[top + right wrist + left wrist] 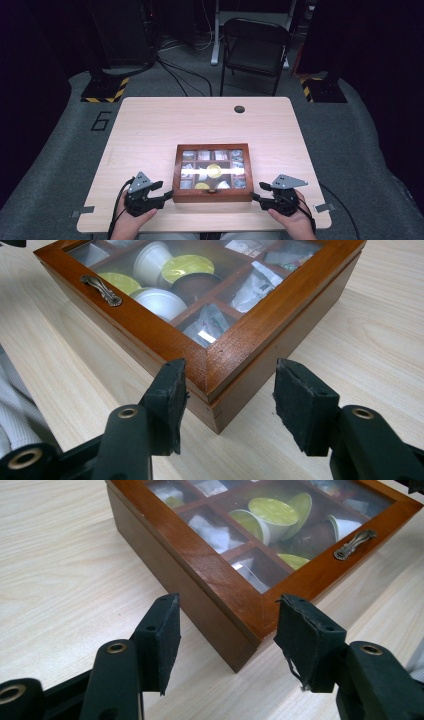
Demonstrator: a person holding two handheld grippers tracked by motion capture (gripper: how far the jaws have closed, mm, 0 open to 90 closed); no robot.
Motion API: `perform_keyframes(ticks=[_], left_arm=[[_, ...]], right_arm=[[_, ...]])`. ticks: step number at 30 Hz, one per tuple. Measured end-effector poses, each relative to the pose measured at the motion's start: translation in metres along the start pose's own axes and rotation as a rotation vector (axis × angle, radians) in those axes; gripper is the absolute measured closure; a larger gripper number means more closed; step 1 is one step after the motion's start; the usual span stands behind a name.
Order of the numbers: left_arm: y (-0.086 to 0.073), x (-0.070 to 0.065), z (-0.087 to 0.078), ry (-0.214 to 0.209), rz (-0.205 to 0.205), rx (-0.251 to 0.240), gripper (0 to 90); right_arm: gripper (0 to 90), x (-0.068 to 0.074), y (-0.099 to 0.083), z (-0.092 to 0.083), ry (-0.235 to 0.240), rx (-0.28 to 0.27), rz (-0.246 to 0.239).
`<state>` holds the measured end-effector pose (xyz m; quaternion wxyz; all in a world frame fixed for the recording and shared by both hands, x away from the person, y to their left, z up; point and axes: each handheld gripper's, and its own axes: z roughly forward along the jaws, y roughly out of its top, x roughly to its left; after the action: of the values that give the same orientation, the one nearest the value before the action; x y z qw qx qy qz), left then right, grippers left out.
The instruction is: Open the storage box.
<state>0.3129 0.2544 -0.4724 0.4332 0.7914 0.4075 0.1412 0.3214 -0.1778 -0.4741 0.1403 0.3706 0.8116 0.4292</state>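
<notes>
While sitting near the 6 o'clock edge of the bench [150,125], wooden box [213,172] with glass lid, shut, little metal handle [354,544] on the front rail. Left tongs [169,194] parked at the box's 7 o'clock corner, right tongs [254,196] at the 5 o'clock corner, both pointing in toward it. From the left gripper view, left tongs [227,625] partly open with the corner poking in between: one pad looks to be right at the lid edge, the other off the side wall, so no real squeeze. From the right gripper view, right tongs [230,395] same deal: one pad right up against the front face near the corner, the other clear of the side with bench showing in the gap. Nothing gripped yet. Inside under the glass: yellow-topped and white coffee pods [186,266] in the middle compartments, clear sachets [252,287] in the outer ones. Folding chair [254,47] way back at 12 o'clock, off the bench.
</notes>
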Motion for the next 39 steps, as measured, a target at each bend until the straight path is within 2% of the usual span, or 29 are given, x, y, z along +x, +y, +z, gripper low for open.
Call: perform_keyframes(ticks=[3, 6, 7, 11, 13, 15, 22, 27, 31, 35, 39], left_arm=[[-0.001, -0.002, 0.001, 0.004, 0.012, 0.004, 45.0], [-0.002, -0.004, 0.0, 0.006, 0.005, -0.002, 45.3], [-0.002, -0.005, 0.001, 0.006, -0.008, -0.002, 45.3], [-0.003, -0.004, 0.0, 0.011, -0.008, -0.005, 45.7], [-0.003, -0.004, 0.0, 0.001, -0.017, -0.009, 45.7], [-0.003, -0.003, 0.001, -0.008, -0.023, -0.015, 45.7], [-0.003, -0.003, 0.001, -0.013, -0.021, -0.01, 45.4], [-0.003, -0.004, 0.002, -0.015, -0.017, -0.011, 45.3], [-0.003, -0.005, 0.002, -0.019, -0.025, -0.009, 45.3], [-0.003, -0.006, 0.002, -0.023, -0.009, 0.0, 45.4], [-0.003, -0.009, 0.001, -0.033, -0.027, -0.011, 45.4]], right_arm=[[47.6, 0.002, -0.001, 0.0, 0.008, 0.001, 0.007], [48.8, 0.007, -0.003, 0.001, -0.003, 0.006, -0.018], [49.1, 0.008, -0.003, 0.001, -0.003, 0.002, -0.021], [51.8, 0.011, -0.005, 0.003, -0.002, 0.017, -0.039], [52.3, 0.012, -0.005, 0.004, -0.006, 0.02, -0.04], [52.6, 0.011, -0.005, 0.005, -0.002, 0.027, -0.047], [55.4, 0.008, -0.006, 0.01, 0.011, 0.053, -0.028], [56.3, 0.009, -0.006, 0.014, 0.011, 0.072, -0.049], [55.8, 0.007, -0.005, 0.015, 0.023, 0.07, -0.049], [55.6, 0.007, -0.005, 0.015, 0.025, 0.072, -0.045], [55.5, 0.007, -0.004, 0.015, 0.019, 0.065, -0.047]])
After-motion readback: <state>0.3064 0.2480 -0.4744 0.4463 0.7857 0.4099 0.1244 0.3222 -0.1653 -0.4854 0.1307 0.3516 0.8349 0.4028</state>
